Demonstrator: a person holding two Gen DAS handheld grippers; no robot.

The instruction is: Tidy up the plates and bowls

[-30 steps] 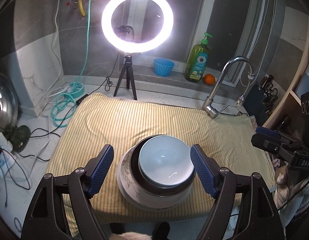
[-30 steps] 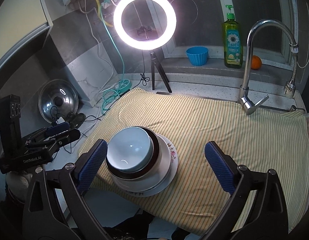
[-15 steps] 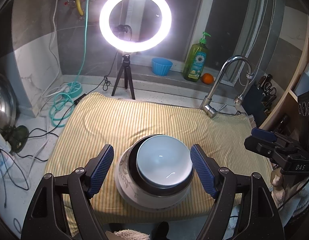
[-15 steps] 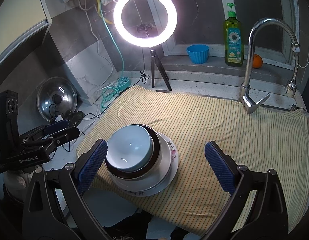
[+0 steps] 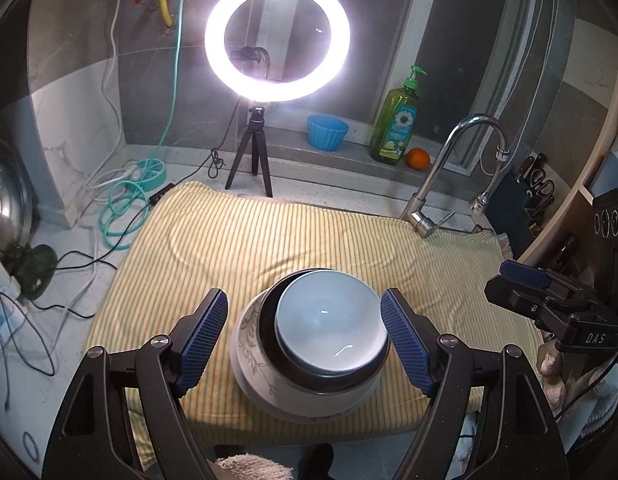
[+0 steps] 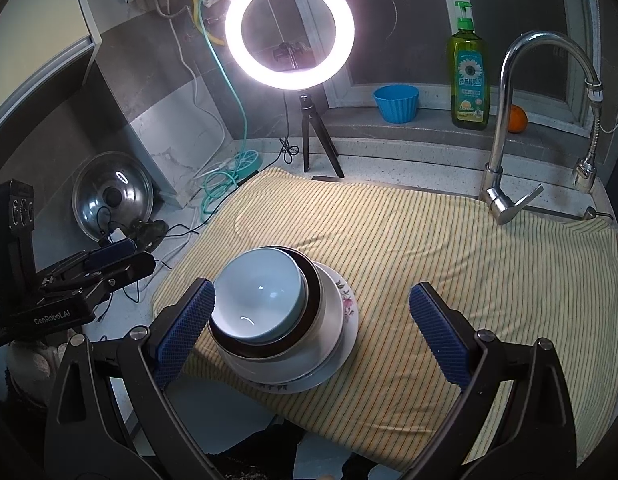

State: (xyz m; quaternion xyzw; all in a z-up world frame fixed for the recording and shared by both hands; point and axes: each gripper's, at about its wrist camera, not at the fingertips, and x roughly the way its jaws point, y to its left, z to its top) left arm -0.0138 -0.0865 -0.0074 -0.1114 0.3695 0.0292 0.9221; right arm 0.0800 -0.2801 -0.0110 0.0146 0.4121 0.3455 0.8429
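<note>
Striped cloth [image 6: 449, 264] (right view) reveals plate's [image 6: 345, 300] flowers; both tongs [image 5: 303, 338] [image 6: 313, 330] wide open, empty.

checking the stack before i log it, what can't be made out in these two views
- Flowered plate under the stack: in both views the bowls cover it; only its rim shows.
- White bowl beneath the dark-rimmed bowl: its inside is hidden by that bowl and the pale blue bowl.
- Green soap bottle: label print too small.
- Steel pot lid: cut off by the left wrist view's edge.

Left claw [image 5: 303, 336] and right claw [image 6: 313, 326] both gape wide, holding nothing
</note>
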